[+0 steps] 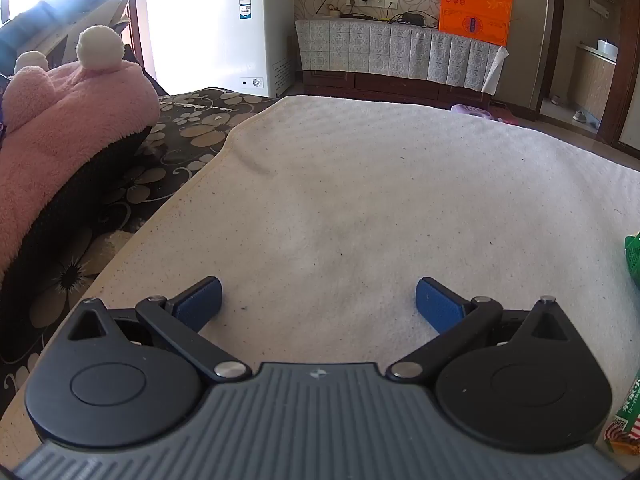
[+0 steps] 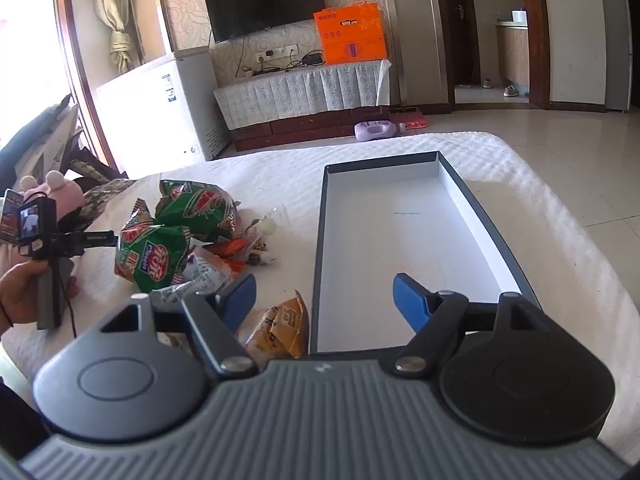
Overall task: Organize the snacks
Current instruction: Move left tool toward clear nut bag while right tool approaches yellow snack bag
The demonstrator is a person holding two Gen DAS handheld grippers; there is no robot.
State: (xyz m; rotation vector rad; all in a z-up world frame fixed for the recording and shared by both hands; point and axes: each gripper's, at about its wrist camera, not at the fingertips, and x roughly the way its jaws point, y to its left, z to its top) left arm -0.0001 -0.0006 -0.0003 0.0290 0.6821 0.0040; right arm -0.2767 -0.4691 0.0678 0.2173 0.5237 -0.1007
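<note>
A heap of snacks lies on the white cloth in the right wrist view: green and red packets [image 2: 176, 236], small wrapped sweets [image 2: 260, 248] and a brown-yellow packet [image 2: 280, 328]. To their right stands a shallow box [image 2: 472, 200], dark-rimmed and white inside, with nothing in it. My right gripper [image 2: 324, 296] hangs open over the box's near left rim, nothing between its blue pads. My left gripper [image 1: 318, 300] is open above bare cloth; a green packet [image 1: 632, 256] shows at the right edge of its view. The left gripper's handle, held by a hand [image 2: 20, 292], appears at the far left of the right wrist view.
The white cloth [image 1: 360, 200] covers a table with a floral cover [image 1: 132, 184] at its left edge. A pink plush garment [image 1: 68, 120] lies there. Beyond are a white chest freezer [image 1: 216, 40], a draped cabinet with an orange box [image 1: 476, 8], and a purple bottle [image 2: 376, 130] on the floor.
</note>
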